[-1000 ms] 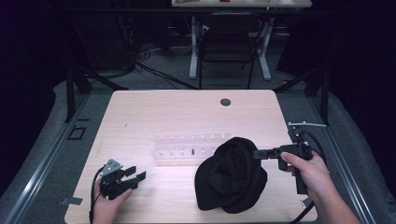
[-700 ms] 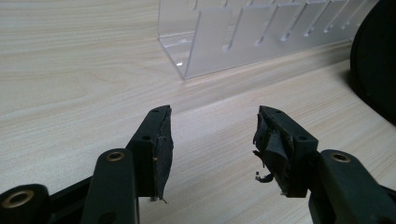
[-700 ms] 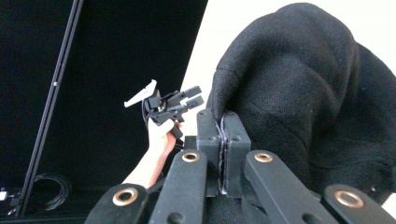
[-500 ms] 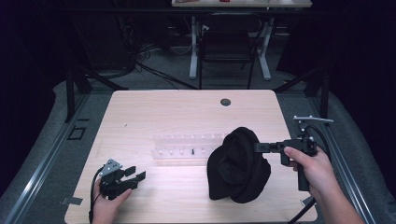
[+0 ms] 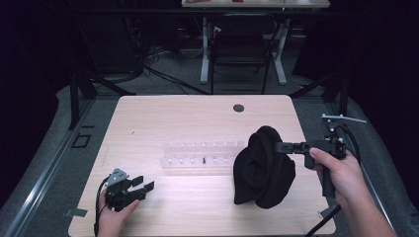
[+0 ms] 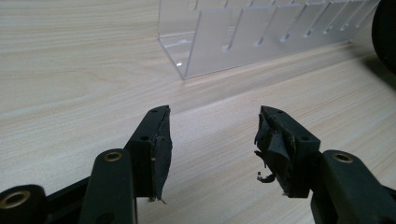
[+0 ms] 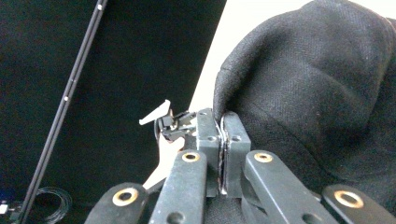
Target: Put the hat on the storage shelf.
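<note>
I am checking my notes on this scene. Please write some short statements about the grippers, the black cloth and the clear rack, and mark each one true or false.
1. The right gripper is shut on the black cloth. True.
2. The left gripper holds the clear rack. False: its jaws are open, apart from the rack.
3. The cloth lies flat. False: one edge is lifted.
4. The rack stands on the wooden table. True.

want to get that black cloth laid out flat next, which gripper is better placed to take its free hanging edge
Left, probably. The left gripper is open and empty. The right gripper is shut on the black cloth, lifting it.
</note>
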Motion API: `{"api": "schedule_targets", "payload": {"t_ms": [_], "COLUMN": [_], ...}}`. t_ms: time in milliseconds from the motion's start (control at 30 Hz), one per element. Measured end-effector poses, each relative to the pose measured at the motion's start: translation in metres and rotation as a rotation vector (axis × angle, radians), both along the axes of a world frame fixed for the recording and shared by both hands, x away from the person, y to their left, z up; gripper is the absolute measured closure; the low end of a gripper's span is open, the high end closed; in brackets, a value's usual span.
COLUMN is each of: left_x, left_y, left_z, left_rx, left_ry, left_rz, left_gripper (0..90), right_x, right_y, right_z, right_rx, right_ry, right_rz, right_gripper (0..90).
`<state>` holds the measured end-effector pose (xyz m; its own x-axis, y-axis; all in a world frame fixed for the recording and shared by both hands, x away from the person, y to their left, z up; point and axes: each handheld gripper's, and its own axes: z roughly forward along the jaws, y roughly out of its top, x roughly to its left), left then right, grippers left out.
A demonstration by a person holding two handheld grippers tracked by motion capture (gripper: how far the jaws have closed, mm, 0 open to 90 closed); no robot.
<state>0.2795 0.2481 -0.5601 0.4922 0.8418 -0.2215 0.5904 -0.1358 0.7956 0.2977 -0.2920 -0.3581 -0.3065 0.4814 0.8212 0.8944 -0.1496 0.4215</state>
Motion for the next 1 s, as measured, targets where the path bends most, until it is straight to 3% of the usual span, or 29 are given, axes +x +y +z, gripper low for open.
{"api": "schedule_targets", "payload": {"t_ms": [567, 1000], "left_x": [0.000, 0.000], "left_y": [0.001, 0.002], "left_z": [0.001, 0.000], "left_rx": [-0.008, -0.008], "left_ry": [-0.011, -0.007], "left_rz": [0.008, 0.009], "left_gripper": [42.8, 42.2], "right_x": [0.004, 0.008], "right_y": [0.007, 0.014], "right_z": [0.032, 0.046], "right_rx": [0.020, 0.019], "right_ry": [-0.039, -0.055], "right_rz": [-0.007, -0.006], "right_gripper": [88.7, 88.6]}}
